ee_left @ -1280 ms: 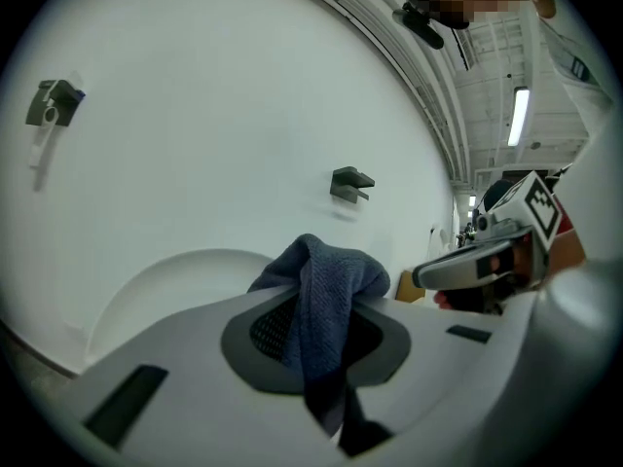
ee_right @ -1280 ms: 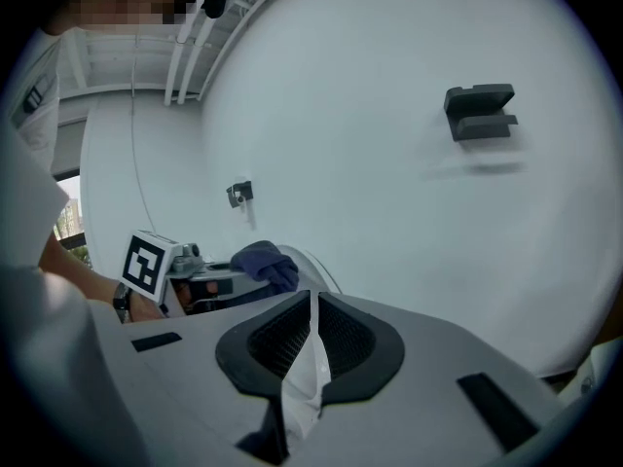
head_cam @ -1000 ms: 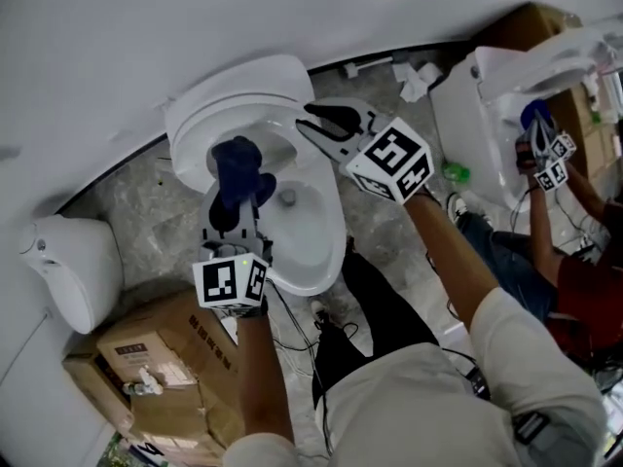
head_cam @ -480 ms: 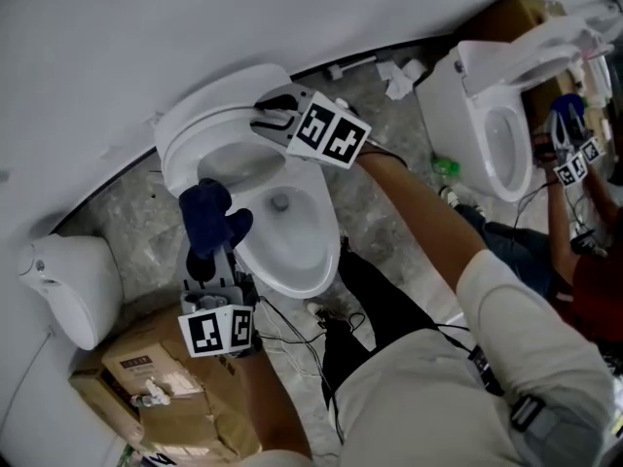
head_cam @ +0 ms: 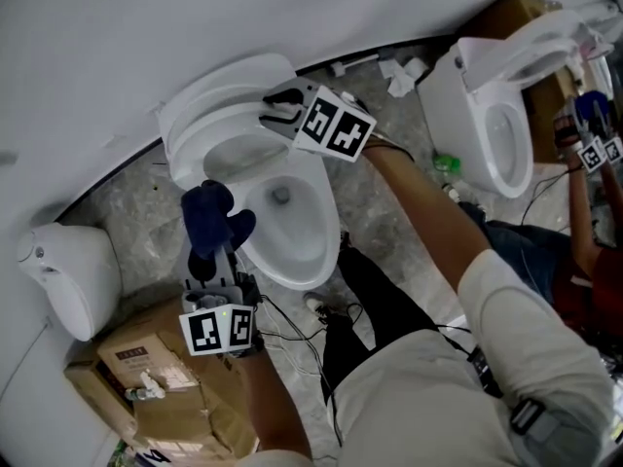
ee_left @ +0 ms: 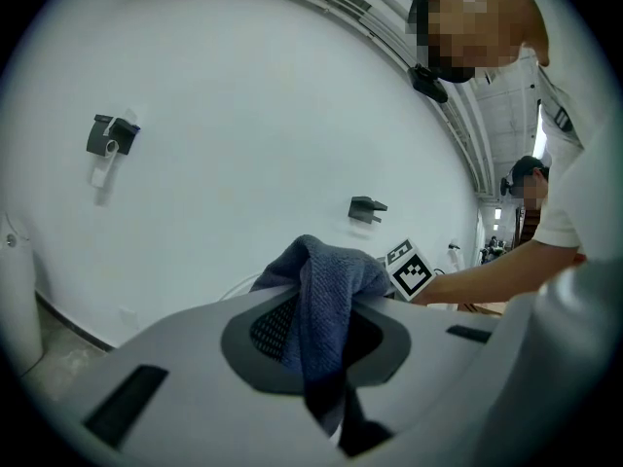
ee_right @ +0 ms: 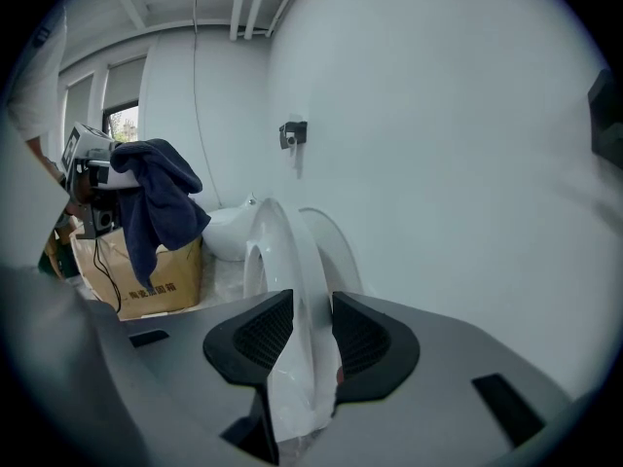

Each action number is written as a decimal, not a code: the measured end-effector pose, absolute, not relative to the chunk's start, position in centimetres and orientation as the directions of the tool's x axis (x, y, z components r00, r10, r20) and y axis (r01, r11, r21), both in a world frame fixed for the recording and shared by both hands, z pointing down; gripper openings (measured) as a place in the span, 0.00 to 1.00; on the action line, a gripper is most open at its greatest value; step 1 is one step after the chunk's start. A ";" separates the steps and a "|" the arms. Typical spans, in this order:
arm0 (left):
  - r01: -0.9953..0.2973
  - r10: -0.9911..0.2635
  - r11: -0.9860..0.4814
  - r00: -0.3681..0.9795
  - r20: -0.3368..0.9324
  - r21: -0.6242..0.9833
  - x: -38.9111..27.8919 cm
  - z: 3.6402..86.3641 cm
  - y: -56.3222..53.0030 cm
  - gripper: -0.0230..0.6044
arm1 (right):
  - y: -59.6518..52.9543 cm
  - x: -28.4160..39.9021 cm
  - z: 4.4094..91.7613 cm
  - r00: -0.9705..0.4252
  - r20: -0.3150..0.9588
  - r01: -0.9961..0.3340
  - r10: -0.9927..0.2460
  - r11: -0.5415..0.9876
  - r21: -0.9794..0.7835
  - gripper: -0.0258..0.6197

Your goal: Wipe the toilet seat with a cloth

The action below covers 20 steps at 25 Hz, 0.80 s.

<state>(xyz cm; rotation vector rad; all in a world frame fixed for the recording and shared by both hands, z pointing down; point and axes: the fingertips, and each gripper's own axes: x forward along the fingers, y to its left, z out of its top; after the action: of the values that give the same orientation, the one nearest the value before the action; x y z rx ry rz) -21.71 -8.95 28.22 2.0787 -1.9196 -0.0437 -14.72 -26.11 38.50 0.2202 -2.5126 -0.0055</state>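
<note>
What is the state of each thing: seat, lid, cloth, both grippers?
toilet seat: raised on edge
lid: raised behind the toilet seat
cloth: bunched, held
left gripper: shut on the cloth
right gripper: jaws just opened wider, now gripping the toilet seat

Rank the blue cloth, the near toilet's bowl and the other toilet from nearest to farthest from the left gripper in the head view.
1. The blue cloth, clamped between the jaws of the left gripper.
2. The near toilet's bowl, just to its right.
3. The other toilet, far over at the right.
</note>
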 end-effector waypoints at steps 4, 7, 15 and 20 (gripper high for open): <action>-0.966 -0.980 -0.048 0.095 0.177 0.252 -21.6 27.7 -6.6 0.10 | -24.1 -13.6 38.0 -0.800 0.575 -0.176 -0.171 0.983 0.047 0.25; -0.966 -0.979 -0.052 0.099 0.176 0.252 -21.2 27.4 -4.1 0.10 | -21.7 -12.4 37.8 -0.797 0.575 -0.194 -0.184 0.980 0.045 0.24; -0.965 -0.977 -0.081 0.126 0.170 0.249 -20.4 27.3 4.0 0.10 | -14.7 -9.8 38.5 -0.759 0.606 -0.231 -0.237 0.969 0.090 0.27; -0.957 -0.975 -0.101 0.149 0.163 0.271 -19.7 28.1 7.8 0.10 | -10.8 -8.1 39.6 -0.732 0.635 -0.240 -0.247 0.966 0.100 0.29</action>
<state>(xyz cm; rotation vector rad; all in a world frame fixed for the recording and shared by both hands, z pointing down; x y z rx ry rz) -19.67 7.78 28.07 2.1214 -1.8637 -0.0823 -8.12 -10.77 39.62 0.3402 -2.4199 -0.0144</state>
